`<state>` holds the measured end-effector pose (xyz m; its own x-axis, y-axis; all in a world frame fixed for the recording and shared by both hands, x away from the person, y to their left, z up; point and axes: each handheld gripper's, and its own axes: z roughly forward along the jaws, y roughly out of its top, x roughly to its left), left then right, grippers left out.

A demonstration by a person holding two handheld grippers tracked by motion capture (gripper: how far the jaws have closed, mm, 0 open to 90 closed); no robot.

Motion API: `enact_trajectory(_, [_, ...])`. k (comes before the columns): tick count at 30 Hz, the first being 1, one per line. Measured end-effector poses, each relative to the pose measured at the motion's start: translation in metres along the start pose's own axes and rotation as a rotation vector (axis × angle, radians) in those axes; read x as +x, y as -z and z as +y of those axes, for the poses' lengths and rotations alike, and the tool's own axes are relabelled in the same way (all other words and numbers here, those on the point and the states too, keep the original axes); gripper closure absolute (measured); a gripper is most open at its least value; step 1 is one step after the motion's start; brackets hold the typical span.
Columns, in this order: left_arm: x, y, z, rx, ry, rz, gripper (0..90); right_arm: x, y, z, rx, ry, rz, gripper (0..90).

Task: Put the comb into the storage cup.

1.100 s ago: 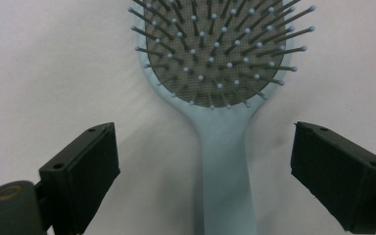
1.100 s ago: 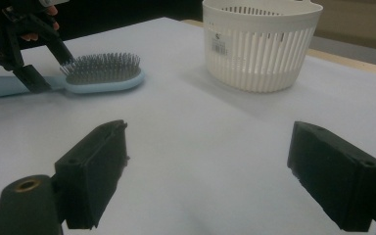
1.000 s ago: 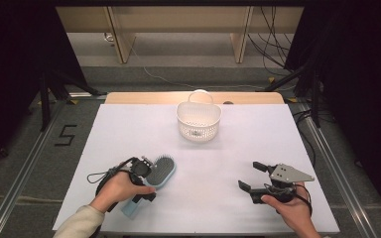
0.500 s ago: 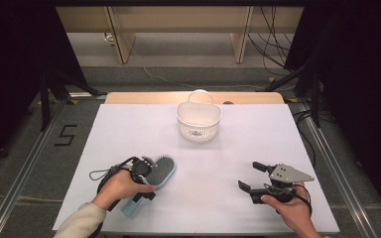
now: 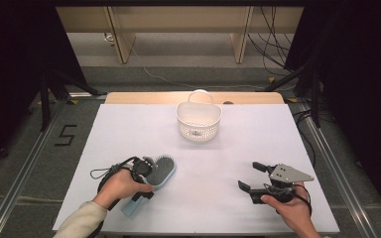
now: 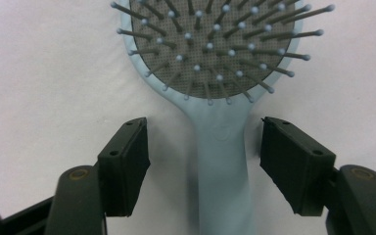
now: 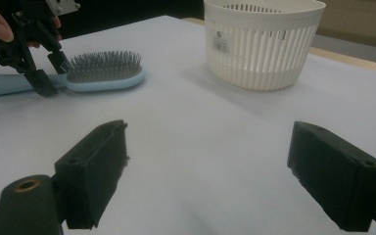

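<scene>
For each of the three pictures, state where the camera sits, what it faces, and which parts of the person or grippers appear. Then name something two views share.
High view: above the near edge, facing forward and down on the white table; both forearms, left gripper, right gripper.
Left gripper view: on that gripper, looking down at the hairbrush; jaws flank its handle with gaps, having just been closing.
Right gripper view: low, across the table to the basket; open jaws.
Shared: hairbrush and basket appear in the high and right gripper views.

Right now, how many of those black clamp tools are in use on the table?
2. The left gripper straddles the handle of the blue hairbrush at the near left; the right gripper sits near right, open over bare tabletop.
</scene>
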<state>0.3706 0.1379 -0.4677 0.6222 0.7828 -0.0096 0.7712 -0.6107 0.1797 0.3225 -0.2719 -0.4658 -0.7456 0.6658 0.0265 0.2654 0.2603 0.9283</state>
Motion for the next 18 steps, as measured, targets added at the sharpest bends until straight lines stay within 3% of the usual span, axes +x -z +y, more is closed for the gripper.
enact_trajectory(10, [0.0,0.0006,0.0023,0.02,0.018,-0.002,42.7,0.0001,-0.0004,-0.0003,0.004,0.002,0.002,15.6])
enact_trajectory(18, [-0.0017,0.0014,0.0044,0.033,0.009,-0.001,48.5,0.0003,-0.0003,-0.0002,0.005,0.003,0.002,15.6])
